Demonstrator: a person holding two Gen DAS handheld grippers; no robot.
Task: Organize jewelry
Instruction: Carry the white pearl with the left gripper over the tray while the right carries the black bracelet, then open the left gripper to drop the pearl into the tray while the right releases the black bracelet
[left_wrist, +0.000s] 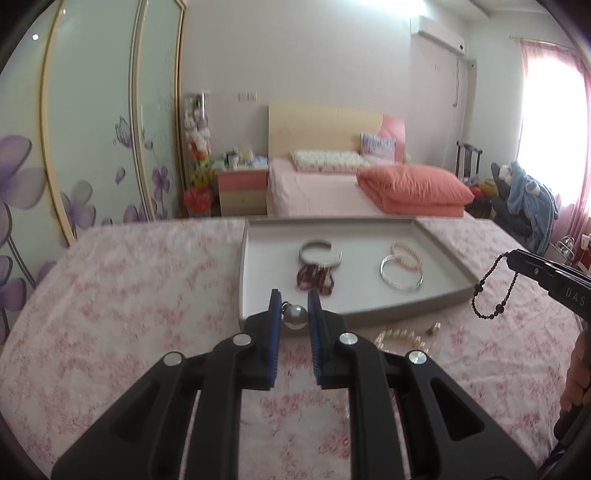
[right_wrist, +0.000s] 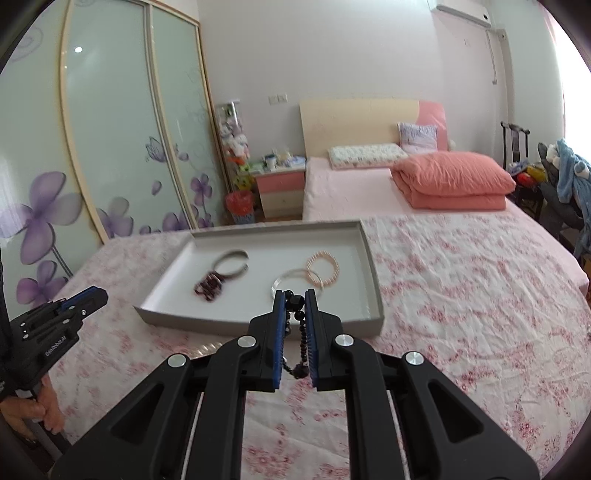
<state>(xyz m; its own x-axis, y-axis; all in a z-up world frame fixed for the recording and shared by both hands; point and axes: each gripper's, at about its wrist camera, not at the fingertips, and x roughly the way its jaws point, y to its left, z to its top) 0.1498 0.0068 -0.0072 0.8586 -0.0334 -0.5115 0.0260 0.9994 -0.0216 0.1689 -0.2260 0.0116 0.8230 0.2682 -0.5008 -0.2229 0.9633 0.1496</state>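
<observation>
I am holding both tools above a bed covered in a pink floral sheet (right_wrist: 461, 295), each one pointing toward the grey tray (left_wrist: 258, 229) lying on it. My left tool (left_wrist: 294, 304) is pinching a large grey pearl pendant (left_wrist: 294, 316) between its blue pads, the jaws nearly together, with the pendant's small metal loop showing at the left pad. My right tool (right_wrist: 294, 301) is likewise clamping a string of dark beads (right_wrist: 297, 332), gripping it near the tips; the strand is hanging down in a loop between the two fingers. In the left wrist view I am seeing that same right tool coming in from the right edge, with the bead loop dangling clear of the sheet, just beyond the tray's right corner.

Inside the tray, a grey open cuff (left_wrist: 320, 252) is lying toward the back left, a dark red beaded piece (left_wrist: 316, 280) is touching its near side, and a silver bangle (left_wrist: 402, 275) is overlapping a pink pearl bracelet (left_wrist: 406, 254) on the right. On the sheet just in front of the tray's near wall, a cream pearl strand (left_wrist: 402, 338) is lying loose. A hand (right_wrist: 48, 410) is gripping the left tool's handle at the edge of the right wrist view.
</observation>
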